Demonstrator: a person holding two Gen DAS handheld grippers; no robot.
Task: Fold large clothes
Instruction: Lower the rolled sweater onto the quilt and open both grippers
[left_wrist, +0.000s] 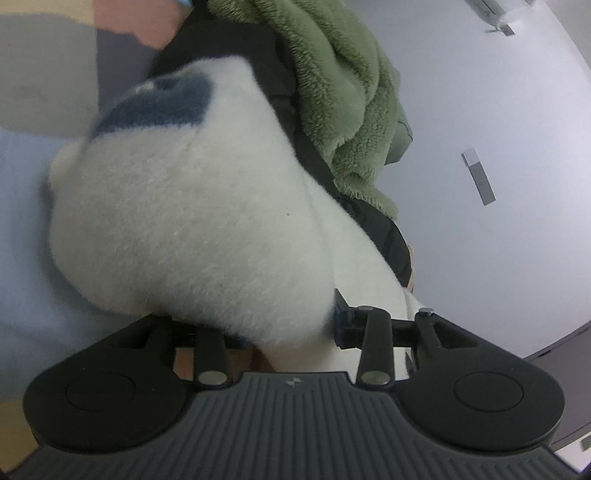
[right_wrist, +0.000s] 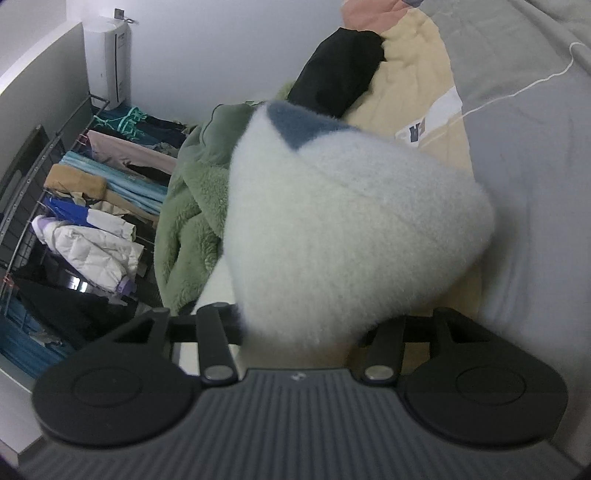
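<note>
In the left wrist view, the left tongs (left_wrist: 280, 325) have a thick bunch of white fleece garment (left_wrist: 192, 206) rising from between them. The fingertips are buried in the pile, so whether the pads press on it cannot be told, though it looks held. A blue patch (left_wrist: 162, 107) shows near the top of the bunch. Behind it lie a black garment (left_wrist: 240, 44) and, further right, a green fleece (left_wrist: 343, 103) heaped on the pale bed (left_wrist: 480, 110).

In the right wrist view, a rack of clothes (right_wrist: 96, 192) stands at the far left, beside the green fleece (right_wrist: 188, 221). In the middle, the right tongs (right_wrist: 303, 328) carry another bunch of the white fleece garment (right_wrist: 351, 229), again swallowing the fingertips, so the grip itself cannot be told. Beyond it sit the black garment (right_wrist: 340, 70) and a cream garment (right_wrist: 417, 81) on the grey bed sheet (right_wrist: 535, 166).

The fold looks barely under way: the white piece hangs bunched at both tongs, not yet laid flat, with no crease or neat edge visible. Spreading it on the bed and folding it remain, and the green, black and cream pieces lie unfolded.
</note>
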